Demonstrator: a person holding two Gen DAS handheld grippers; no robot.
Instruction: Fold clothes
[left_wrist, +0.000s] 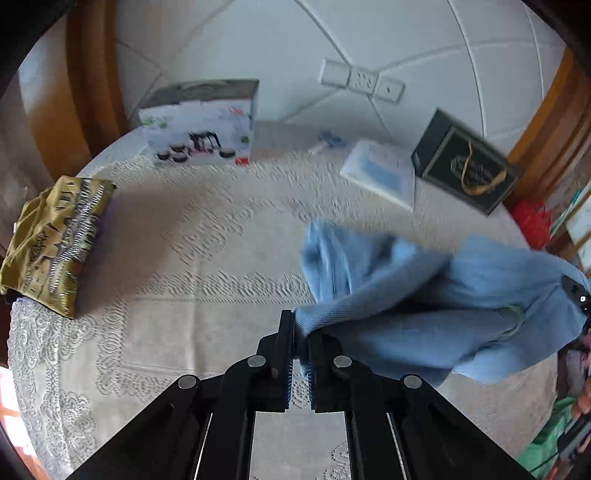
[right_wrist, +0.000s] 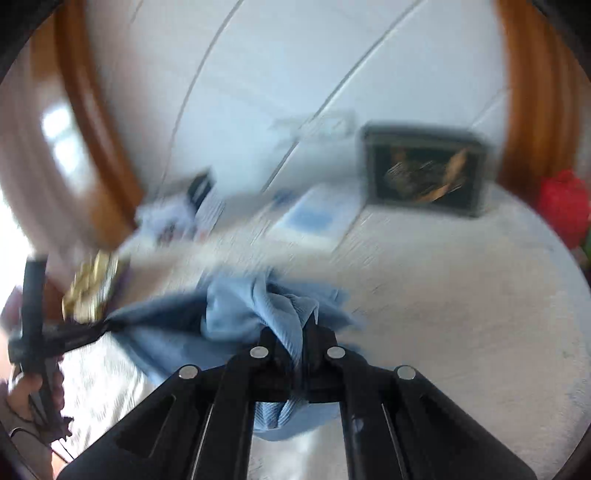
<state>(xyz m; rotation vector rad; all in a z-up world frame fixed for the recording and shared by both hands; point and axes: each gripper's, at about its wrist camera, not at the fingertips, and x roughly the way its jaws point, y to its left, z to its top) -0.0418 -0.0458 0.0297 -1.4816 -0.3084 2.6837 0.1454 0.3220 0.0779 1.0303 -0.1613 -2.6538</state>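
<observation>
Both cams ride right behind their own fingers, looking forward and down across the lace-covered table (left_wrist: 184, 229) toward the white wall (left_wrist: 406, 37) — pretty close in. The two views share the blue garment (left_wrist: 424, 295) and the dark box (right_wrist: 424, 173) — the right view's heavily blurred.

The right wrist view is smeared with motion blur: the dark box (right_wrist: 424, 173) shows no readable print, and the white box (right_wrist: 177, 214) is only a streak. In the left wrist view the blue cloth (left_wrist: 424, 295) covers most of the right gripper (left_wrist: 576, 295), hiding its jaws.
</observation>
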